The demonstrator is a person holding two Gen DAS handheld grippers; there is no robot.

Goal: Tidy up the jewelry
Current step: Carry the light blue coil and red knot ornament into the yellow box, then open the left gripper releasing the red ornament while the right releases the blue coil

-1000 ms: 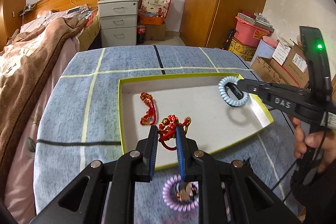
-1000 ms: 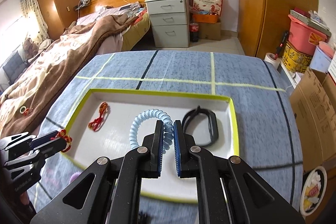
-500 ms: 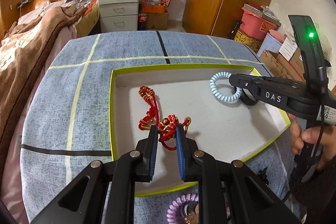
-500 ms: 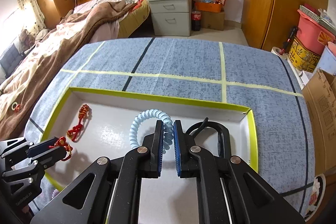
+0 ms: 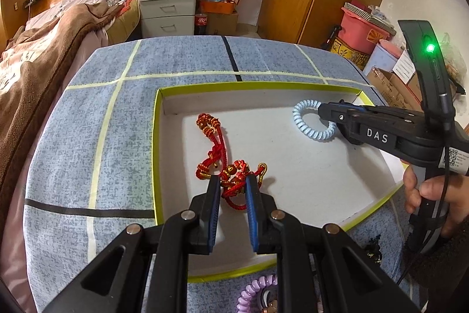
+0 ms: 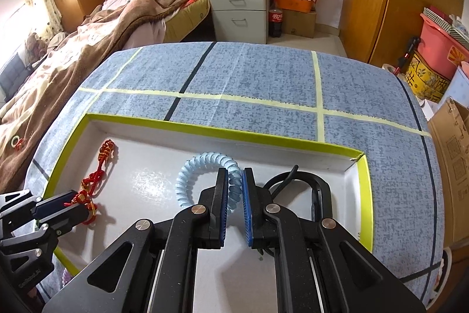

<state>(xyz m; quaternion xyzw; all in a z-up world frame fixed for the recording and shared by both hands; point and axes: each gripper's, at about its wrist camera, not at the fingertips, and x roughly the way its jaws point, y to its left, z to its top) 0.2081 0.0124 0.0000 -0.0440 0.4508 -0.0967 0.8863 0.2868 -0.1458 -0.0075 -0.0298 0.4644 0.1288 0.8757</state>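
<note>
A white tray with a yellow-green rim [image 5: 156,137] [image 6: 263,136] lies on the blue table. My left gripper [image 5: 233,182] [image 6: 73,204] is shut on a red knotted bracelet with gold beads [image 5: 234,175] [image 6: 85,198], held low over the tray's near left part. A second red bracelet [image 5: 211,134] [image 6: 105,154] lies on the tray floor just beyond it. My right gripper [image 6: 234,176] [image 5: 325,110] is shut on a light blue spiral tie [image 6: 199,163] [image 5: 307,122], low over the tray's right part. A black wristband [image 6: 319,187] lies in the tray beside that gripper.
A purple spiral tie [image 5: 258,292] and a small dark trinket [image 5: 373,248] lie on the blue cloth [image 5: 88,137] in front of the tray. A person's hand [image 5: 431,189] grips the right tool. A bed stands to the left, with drawers, a wardrobe and boxes beyond the table.
Both grippers have come forward and down over the tray with their pieces still held. The blue tie now hangs close to the tray floor next to the black wristband.
</note>
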